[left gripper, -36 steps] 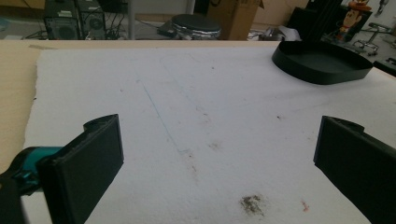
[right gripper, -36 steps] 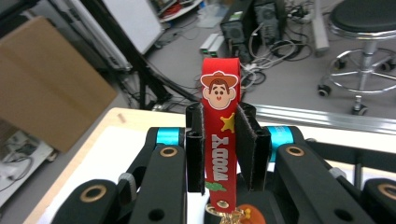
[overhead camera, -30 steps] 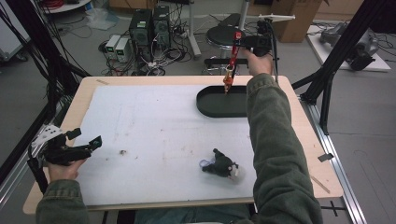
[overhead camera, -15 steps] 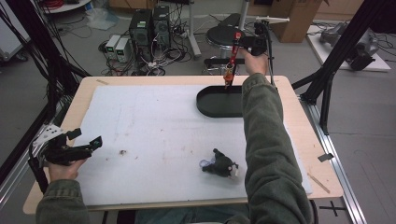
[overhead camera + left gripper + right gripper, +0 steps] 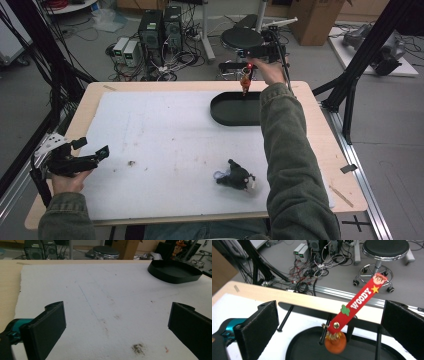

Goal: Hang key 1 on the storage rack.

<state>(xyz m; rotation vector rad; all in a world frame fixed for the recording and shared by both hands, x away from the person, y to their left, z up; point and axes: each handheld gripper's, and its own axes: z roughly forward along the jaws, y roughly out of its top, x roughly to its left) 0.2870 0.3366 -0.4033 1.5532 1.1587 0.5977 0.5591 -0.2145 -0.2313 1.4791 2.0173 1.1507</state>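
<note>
While red strap (image 5: 359,305) drops over black tray (image 5: 231,111) — right hand-held gripper (image 5: 329,322) just released, left hand-held gripper (image 5: 116,322) wide.

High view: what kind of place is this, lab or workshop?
Most likely a robotics or data-collection lab. A table framed by black metal struts, desktop computers with tangled cables on the floor behind it, a rolling stool and a cardboard box nearby.
</note>
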